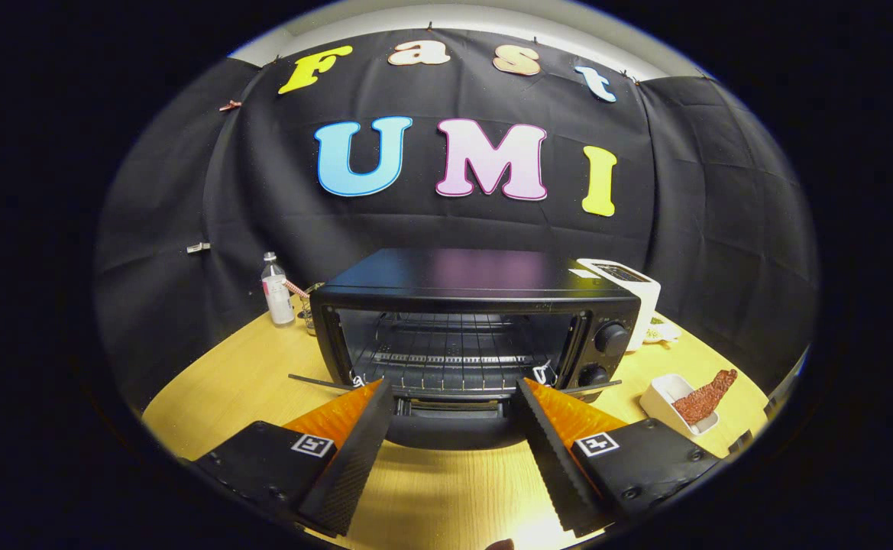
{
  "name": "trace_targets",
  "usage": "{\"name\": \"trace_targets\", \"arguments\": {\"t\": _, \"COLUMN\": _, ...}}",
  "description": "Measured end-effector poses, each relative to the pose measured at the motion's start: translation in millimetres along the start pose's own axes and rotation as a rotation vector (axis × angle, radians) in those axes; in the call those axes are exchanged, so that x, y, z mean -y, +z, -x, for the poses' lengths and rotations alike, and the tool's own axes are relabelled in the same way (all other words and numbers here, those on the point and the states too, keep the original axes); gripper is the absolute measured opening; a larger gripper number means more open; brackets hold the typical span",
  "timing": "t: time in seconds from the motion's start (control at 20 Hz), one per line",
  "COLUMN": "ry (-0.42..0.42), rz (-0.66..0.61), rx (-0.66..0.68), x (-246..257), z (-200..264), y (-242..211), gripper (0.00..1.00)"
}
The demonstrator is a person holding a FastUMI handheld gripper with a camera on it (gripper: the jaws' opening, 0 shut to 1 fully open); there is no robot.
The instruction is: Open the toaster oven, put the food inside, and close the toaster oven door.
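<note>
— Step in hand? 
— Looks like the 1st of 3 done: toaster oven (477, 328) stands open on the wooden table (209, 382), door (450, 424) dropped flat toward the near side, wire rack (446, 355) bare inside.
— State of the gripper (455, 397)?
— Spread wide, holding nothing, 2 fingers (354, 451) either side of the lowered door, tips just short of the cavity mouth.
— And the food?
— Reddish-brown strip (706, 397), lying across a small white dish (664, 391), right of the oven, near its 2 knobs (610, 338), well apart from the fingers.
— Next move?
— Probably a swing right toward the dish, then a narrow pinch on the strip; flat and thin by the look, so likely a grab on the raised end.
— Anything else about?
— Plastic bottle (276, 290) far left, white toaster (629, 286) behind the oven's right corner. Neither in the path, by the look.
</note>
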State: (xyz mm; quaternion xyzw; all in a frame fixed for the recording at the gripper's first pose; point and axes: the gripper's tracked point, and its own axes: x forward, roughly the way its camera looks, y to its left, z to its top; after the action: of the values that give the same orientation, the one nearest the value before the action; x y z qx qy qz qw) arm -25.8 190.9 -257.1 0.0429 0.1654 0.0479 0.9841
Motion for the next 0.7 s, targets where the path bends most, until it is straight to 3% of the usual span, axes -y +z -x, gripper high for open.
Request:
{"name": "trace_targets", "arguments": {"t": 0.35, "ry": -0.003, "rz": 0.028, "rx": -0.050, "x": -1.4, "z": 16.0, "y": -34.2, "gripper": 0.98}}
{"name": "trace_targets", "arguments": {"t": 0.7, "ry": 0.007, "rz": 0.031, "rx": -0.216, "x": -4.0, "z": 23.6, "y": -91.7, "gripper": 0.98}}
